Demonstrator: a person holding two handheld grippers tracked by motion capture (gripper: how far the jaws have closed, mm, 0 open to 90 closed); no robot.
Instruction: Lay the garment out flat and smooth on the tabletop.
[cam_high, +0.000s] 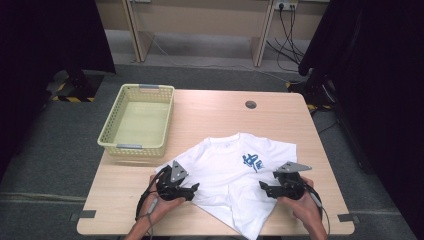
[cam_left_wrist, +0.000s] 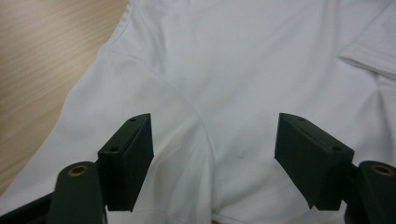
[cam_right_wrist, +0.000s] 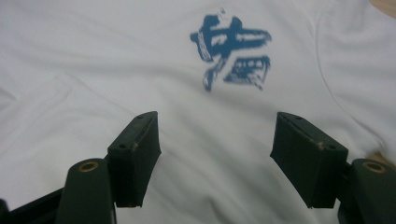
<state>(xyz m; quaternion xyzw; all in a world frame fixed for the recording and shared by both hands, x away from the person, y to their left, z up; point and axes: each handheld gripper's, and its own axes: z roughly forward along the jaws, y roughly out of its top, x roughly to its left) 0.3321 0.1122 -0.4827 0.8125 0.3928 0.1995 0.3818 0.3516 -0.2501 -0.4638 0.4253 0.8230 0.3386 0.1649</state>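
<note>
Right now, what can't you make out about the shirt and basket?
- T-shirt: high view, lower hem cut off by the table's near edge; the left gripper and right gripper cover its sleeves.
- Blue print: smeared in the right gripper view, too small in the high view to read.
- Basket: its near wall hides the floor behind it.

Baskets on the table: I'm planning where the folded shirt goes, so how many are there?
1. The basket stands at the far left of the table, beyond the white shirt, and it looks empty. Nothing suggests another is hidden.
</note>
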